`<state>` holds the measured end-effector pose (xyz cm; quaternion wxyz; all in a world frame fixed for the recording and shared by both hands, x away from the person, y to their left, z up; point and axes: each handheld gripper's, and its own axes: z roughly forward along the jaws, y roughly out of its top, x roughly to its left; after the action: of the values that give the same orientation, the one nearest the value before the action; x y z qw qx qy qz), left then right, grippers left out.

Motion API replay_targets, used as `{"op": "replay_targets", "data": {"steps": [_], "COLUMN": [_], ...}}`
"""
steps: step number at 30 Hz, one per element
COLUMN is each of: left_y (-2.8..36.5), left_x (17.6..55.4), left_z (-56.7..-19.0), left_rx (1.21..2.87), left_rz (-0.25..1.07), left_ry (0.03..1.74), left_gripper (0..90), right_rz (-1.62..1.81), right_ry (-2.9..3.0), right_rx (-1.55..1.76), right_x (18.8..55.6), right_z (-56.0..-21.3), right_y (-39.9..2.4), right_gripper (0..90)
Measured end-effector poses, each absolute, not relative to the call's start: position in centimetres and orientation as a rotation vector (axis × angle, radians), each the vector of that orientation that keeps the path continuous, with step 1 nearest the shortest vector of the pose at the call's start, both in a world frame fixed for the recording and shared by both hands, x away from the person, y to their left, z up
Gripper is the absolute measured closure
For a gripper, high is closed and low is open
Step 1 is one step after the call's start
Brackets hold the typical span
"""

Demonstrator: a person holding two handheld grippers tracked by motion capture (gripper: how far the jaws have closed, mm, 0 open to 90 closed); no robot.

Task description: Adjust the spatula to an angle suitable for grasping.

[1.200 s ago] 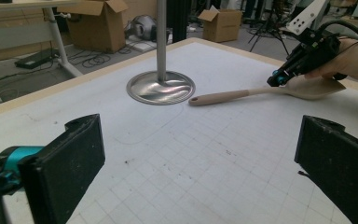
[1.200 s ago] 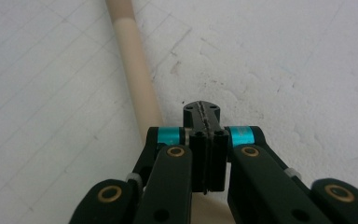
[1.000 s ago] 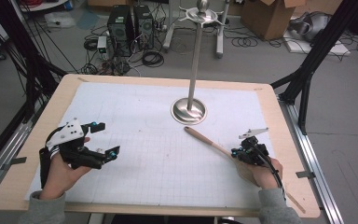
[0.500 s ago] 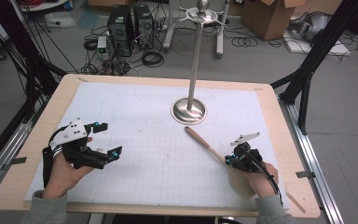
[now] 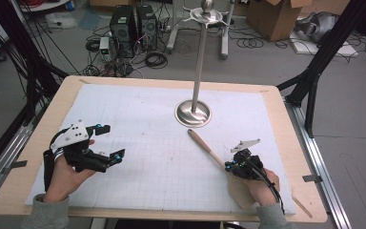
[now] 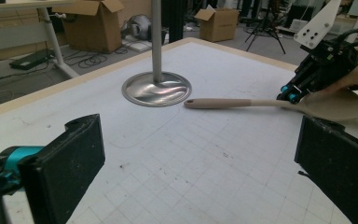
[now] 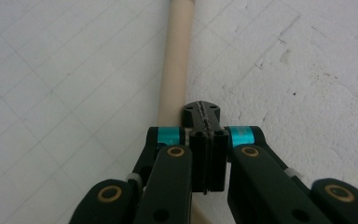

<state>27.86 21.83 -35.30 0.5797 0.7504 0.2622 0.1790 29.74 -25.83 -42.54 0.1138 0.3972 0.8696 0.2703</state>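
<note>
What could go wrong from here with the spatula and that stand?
1. The right claw is shut with its tips over the wooden spatula, not around it; it may only shove it.
2. The handle points toward the metal stand; a push could knock them together.
3. The left claw is open, too far to help.

One spatula, one stand (metal), two tongs.

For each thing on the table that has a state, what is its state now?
Wooden spatula: lying flat on the mat, handle toward the stand.
Metal stand: upright.
Left gripper: open, empty.
Right gripper: shut, jaws together beside the spatula handle, not around it.
</note>
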Motion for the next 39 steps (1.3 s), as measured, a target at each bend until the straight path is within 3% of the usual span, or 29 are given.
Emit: {"op": "replay_targets", "data": {"steps": [16, 18, 19, 21, 22, 26, 27, 32, 39], "left_y": [22.6, 22.7, 22.7, 22.7, 22.7, 22.8, 22.8, 23.1, 23.8], "left_x": [27.5, 27.5, 27.5, 27.5, 27.5, 27.5, 27.5, 27.4, 26.9], "left_z": [-35.0, -35.0, -35.0, -35.1, -35.1, -35.2, -35.2, -35.1, -35.1], "left_rx": [1.731, 1.732, 1.733, 1.735, 1.736, 1.738, 1.734, 1.732, 1.729], "left_rz": [0.436, 0.437, 0.437, 0.438, 0.438, 0.438, 0.436, 0.443, 0.460], "left_ry": [0.625, 0.626, 0.627, 0.630, 0.631, 0.635, 0.637, 0.643, 0.658], "left_gripper": [1.9, 1.9, 1.9, 1.9, 1.9, 1.9, 1.9, 1.9, 1.9], "right_rz": [0.978, 0.985, 0.985, 0.992, 0.994, 1.014, 1.035, 1.074, 1.167], "right_ry": [2.400, 2.394, 2.387, 2.386, 2.370, 2.355, 2.345, 2.352, 2.440], "right_rx": [1.134, 1.127, 1.116, 1.121, 1.121, 1.127, 1.136, 1.144, 1.064], "right_x": [28.7, 28.5, 28.2, 28.1, 27.9, 27.8, 27.7, 27.5, 27.4], "right_z": [-40.0, -39.9, -39.7, -39.6, -39.4, -39.2, -38.9, -38.3, -37.8], "right_y": [-26.6, -26.6, -26.7, -26.7, -26.8, -27.0, -27.0, -26.8, -26.5], "right_gripper": [88.1, 83.8, 73.0, 68.2, 60.6, 50.9, 43.0, 30.3, 28.9]}}
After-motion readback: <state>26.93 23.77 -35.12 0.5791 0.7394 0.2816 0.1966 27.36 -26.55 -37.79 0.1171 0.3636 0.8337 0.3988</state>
